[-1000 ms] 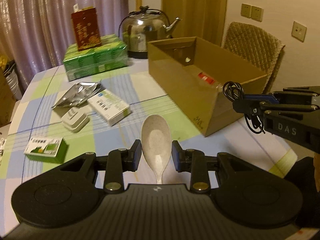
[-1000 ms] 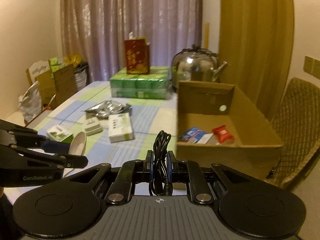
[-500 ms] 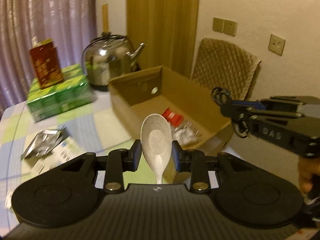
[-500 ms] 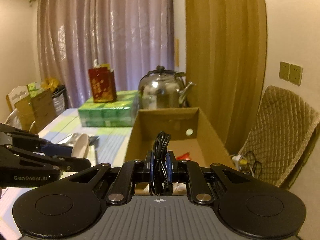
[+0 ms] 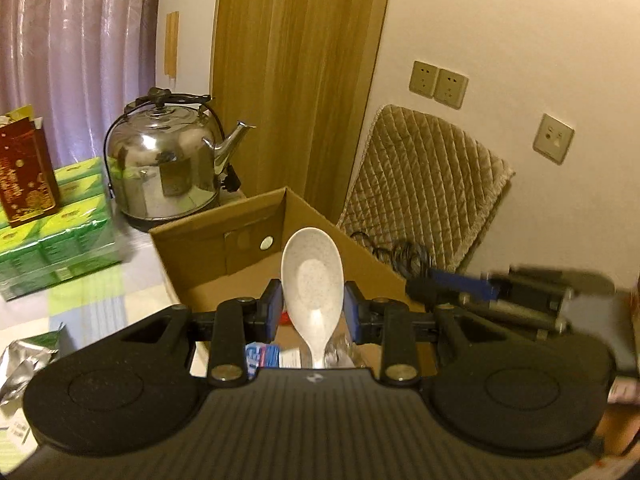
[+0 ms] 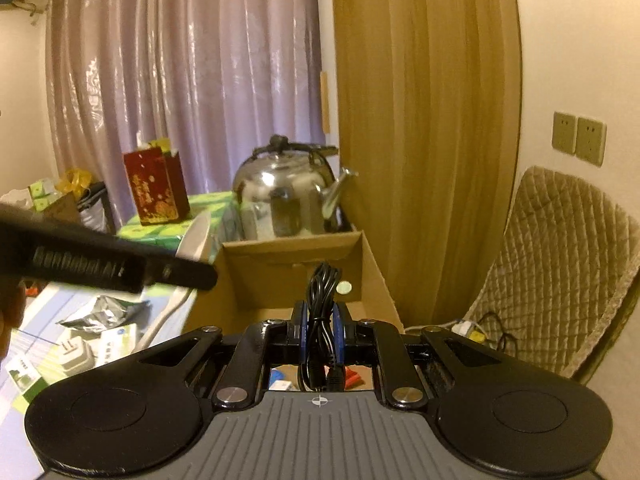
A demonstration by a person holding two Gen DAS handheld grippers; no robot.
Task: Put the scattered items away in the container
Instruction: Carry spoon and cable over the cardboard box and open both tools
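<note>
Two grippers are above the open cardboard box (image 5: 224, 240), each clamped on one item. The left gripper (image 5: 312, 310) holds a pale speckled spoon (image 5: 312, 280) by the lower part of its bowl, bowl up and handle pointing back toward the camera; its jaws are narrowed onto the spoon's sides. The right gripper (image 6: 319, 322) is closed on a bundled black cable (image 6: 322, 300), loops standing above the blue pads, plug ends hanging below. In the left wrist view the right gripper (image 5: 416, 288) comes in from the right over the box's far rim, motion-blurred. The box floor shows a blue-and-white packet (image 5: 262, 354), something clear and crinkled beside it, and a red packet (image 6: 352, 376). A steel kettle (image 5: 164, 164) stands just behind the box; green cartons (image 5: 60, 240) with a red carton (image 5: 24, 172) on top lie to its left. On the checked tablecloth (image 6: 44, 320) remain a foil pouch (image 6: 100, 314), a white adapter (image 6: 76, 354) and small boxes.
</note>
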